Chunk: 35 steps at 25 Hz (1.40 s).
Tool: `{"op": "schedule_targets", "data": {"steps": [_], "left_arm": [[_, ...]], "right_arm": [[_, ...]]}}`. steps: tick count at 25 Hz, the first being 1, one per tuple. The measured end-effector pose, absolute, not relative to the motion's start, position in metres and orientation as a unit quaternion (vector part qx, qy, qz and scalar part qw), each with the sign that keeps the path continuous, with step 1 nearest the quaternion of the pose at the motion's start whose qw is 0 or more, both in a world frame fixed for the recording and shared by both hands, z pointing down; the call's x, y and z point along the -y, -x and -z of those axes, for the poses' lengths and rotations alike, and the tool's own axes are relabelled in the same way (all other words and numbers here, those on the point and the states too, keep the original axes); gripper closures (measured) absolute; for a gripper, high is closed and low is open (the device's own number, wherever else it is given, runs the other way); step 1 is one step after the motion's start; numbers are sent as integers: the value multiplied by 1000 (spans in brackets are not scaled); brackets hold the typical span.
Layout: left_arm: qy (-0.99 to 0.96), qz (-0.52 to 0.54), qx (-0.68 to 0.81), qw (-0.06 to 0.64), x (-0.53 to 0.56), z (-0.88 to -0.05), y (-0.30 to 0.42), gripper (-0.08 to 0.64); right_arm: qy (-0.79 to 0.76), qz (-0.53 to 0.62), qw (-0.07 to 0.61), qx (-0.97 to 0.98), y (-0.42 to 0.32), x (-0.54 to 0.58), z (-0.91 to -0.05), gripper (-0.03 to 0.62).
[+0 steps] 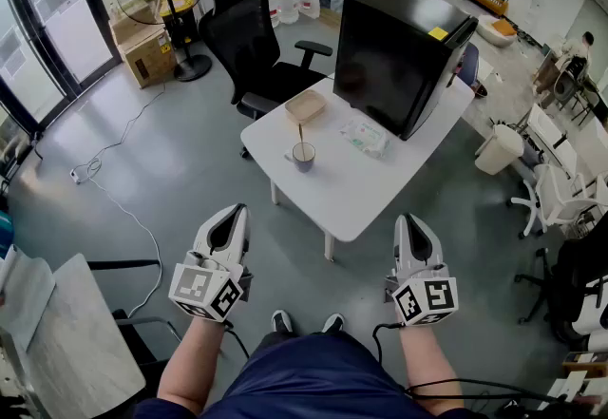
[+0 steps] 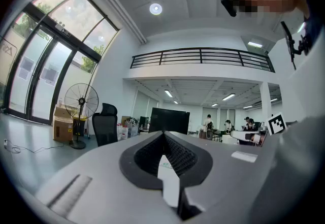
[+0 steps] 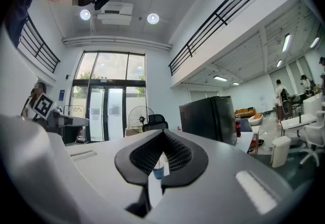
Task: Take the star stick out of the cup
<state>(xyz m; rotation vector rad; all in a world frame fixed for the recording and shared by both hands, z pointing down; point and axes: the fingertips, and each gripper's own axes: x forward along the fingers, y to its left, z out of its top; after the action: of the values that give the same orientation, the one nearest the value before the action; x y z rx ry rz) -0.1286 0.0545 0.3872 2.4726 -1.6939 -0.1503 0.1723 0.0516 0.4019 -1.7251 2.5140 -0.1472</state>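
Standing well back from the table (image 1: 380,194), the person holds the left gripper (image 1: 236,210) and right gripper (image 1: 410,219) empty, jaws together. Nothing's begun yet: the star stick (image 1: 300,134) stands in the cup (image 1: 303,157) by the table's near left edge.

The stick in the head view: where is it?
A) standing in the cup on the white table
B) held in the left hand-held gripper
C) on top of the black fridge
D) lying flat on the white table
A: the stick stands in the cup on the white table, while the left hand-held gripper and the right hand-held gripper are shut, empty and short of the table.
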Motion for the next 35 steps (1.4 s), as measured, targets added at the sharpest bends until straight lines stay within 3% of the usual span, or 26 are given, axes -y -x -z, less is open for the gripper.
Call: {"op": "schedule_targets", "data": {"steps": [24, 35], "left_arm": [[-790, 22, 611, 39, -51, -377, 90, 555], [-810, 25, 584, 55, 24, -393, 98, 555]], "right_arm": [[501, 40, 51, -863, -193, -31, -401, 586], [530, 49, 30, -846, -187, 19, -412, 586]]}}
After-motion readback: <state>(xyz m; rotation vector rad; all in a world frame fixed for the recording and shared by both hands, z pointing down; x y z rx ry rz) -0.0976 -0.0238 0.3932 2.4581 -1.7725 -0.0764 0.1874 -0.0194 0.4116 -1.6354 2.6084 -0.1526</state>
